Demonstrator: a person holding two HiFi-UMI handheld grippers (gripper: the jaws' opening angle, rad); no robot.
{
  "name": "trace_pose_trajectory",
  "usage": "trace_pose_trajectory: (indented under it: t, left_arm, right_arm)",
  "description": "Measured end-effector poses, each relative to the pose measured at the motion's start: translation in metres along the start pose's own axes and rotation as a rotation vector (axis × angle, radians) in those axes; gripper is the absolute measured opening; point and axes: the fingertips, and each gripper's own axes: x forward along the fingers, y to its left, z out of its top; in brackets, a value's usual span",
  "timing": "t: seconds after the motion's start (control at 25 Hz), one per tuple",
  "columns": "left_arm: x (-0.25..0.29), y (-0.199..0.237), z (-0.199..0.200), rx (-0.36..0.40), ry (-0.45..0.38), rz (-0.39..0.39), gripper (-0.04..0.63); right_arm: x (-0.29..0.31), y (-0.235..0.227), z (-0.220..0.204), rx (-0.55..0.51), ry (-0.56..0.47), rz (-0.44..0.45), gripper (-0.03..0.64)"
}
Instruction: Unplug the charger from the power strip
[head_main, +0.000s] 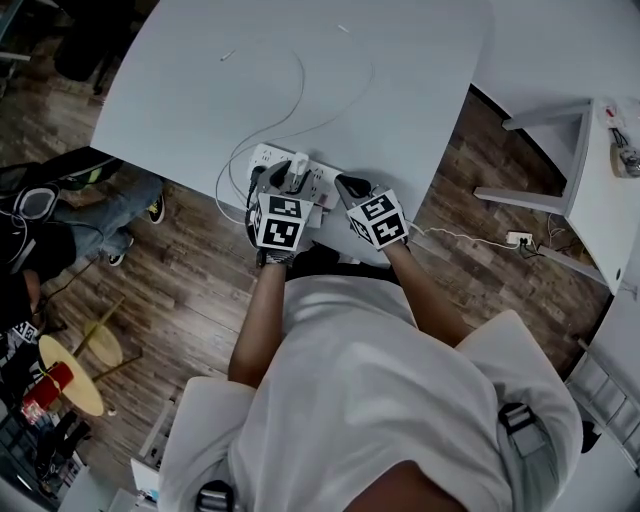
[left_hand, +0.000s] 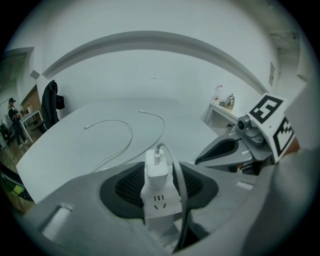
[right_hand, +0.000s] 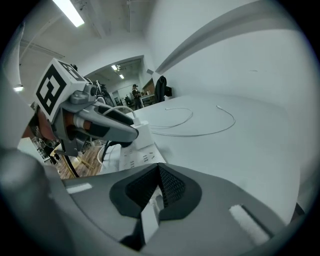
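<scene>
A white power strip (head_main: 266, 156) lies at the near edge of the white table (head_main: 300, 60). A white charger (head_main: 299, 166) stands plugged into it, and its thin white cable (head_main: 300, 90) loops away over the table. My left gripper (head_main: 276, 180) is over the strip. In the left gripper view the charger (left_hand: 156, 165) stands between the two dark pads of the left gripper (left_hand: 159, 186), with the jaws apart around it. My right gripper (head_main: 350, 185) hovers at the strip's right end. In the right gripper view its tips (right_hand: 159, 170) meet over the strip (right_hand: 137, 157).
A second white table (head_main: 560, 40) stands to the right, with another power strip (head_main: 518, 238) on the wooden floor beside it. A seated person (head_main: 90, 210) and a yellow stool (head_main: 75, 365) are on the left. The table's near edge runs just under the grippers.
</scene>
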Motion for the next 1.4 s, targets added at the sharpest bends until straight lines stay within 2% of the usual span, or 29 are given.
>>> trace_pose_trajectory:
  t: [0.28, 0.36, 0.44, 0.68, 0.76, 0.84, 1.0, 1.2, 1.28, 1.4]
  left_arm:
    - [0.0093, 0.0028, -0.0022, -0.003, 0.001, 0.018, 0.17]
    - [0.0103, 0.0048, -0.0011, -0.004, -0.004, 0.025, 0.141]
    - [0.0089, 0.0065, -0.0007, -0.016, -0.01, 0.027, 0.141]
    - [0.0064, 0.009, -0.0009, -0.145, -0.052, -0.009, 0.138]
    - [0.0065, 0.0093, -0.0004, -0.159, -0.057, -0.017, 0.14]
    - [0.0063, 0.0085, -0.0003, -0.126, -0.047, -0.008, 0.138]
    - [0.0064, 0.0059, -0.0002, -0.009, -0.009, 0.025, 0.138]
    - [0.0079, 0.0023, -0.0004, 0.056, 0.009, 0.041, 0.138]
    - [0.0069, 0.0048, -0.0011, 0.018, 0.001, 0.029, 0.138]
    - [0.0058, 0.0091, -0.0014, -0.091, -0.023, -0.007, 0.138]
  right_arm:
    - [0.0041, -0.0034, -0.0045, -0.002, -0.015, -0.012, 0.002]
    - [0.0041, -0.0037, -0.0044, -0.003, -0.017, -0.02, 0.002]
    - [0.004, -0.0036, -0.0037, -0.006, -0.017, -0.025, 0.002]
    - [0.0044, -0.003, -0.0045, -0.019, -0.024, -0.04, 0.002]
    - [0.0044, -0.0034, -0.0043, -0.019, -0.026, -0.042, 0.002]
    - [0.004, -0.0032, -0.0042, -0.017, -0.026, -0.042, 0.002]
    - [0.0034, -0.0024, -0.004, -0.018, -0.027, -0.048, 0.002]
    - [0.0036, -0.0028, -0.0037, -0.015, -0.025, -0.046, 0.002]
    - [0.0042, -0.0025, -0.0039, -0.011, -0.023, -0.046, 0.002]
    - [0.0047, -0.0028, -0.0038, -0.014, -0.023, -0.05, 0.002]
